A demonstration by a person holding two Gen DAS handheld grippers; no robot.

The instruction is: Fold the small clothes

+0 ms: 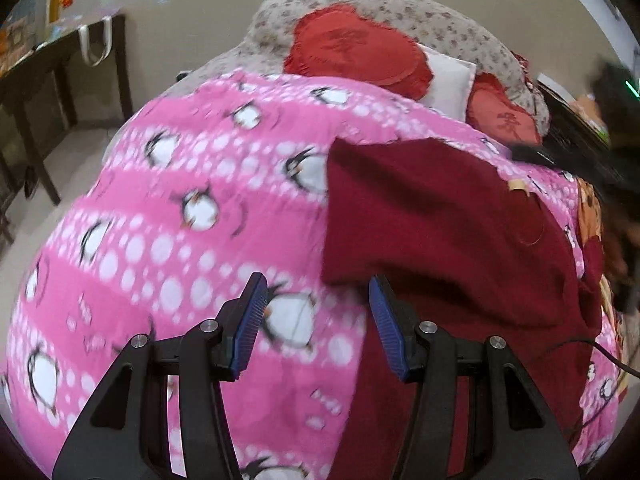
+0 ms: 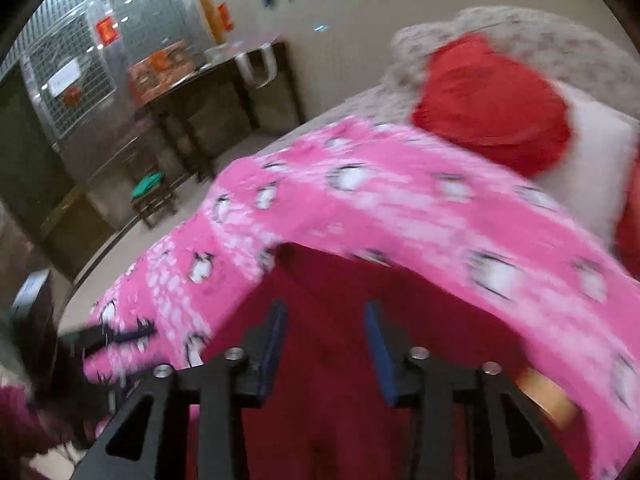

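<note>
Bed surface: a pink penguin-print blanket (image 1: 180, 208) covers most of it, with red cushions (image 1: 352, 48) and a white pillow at the far end. A dark table (image 1: 60, 80) stands against the wall on the far left.

Task item: a dark red garment (image 1: 448, 232) lies on the blanket, right of centre in the left wrist view. It looks part-folded: a straight left edge runs away from the camera and a squared near-left corner sits just ahead of the left gripper's right finger. More red cloth continues down toward the camera under that finger. Long axis runs roughly near-to-far.

Left gripper (image 1: 318, 320): jaws partly apart, nothing between the pads; only blanket shows in the gap. The garment's corner lies just right of and beyond the gap.

Right gripper (image 2: 326, 344): jaws partly apart and empty, the same garment (image 2: 340, 288) directly below and ahead. The frame is motion-blurred, so contact cannot be told.

Judgement: the right gripper sits squarely over the cloth, while the left is nearer the near-left corner and would need a small shift rightward to take it. The fold line probably runs across the long axis.
</note>
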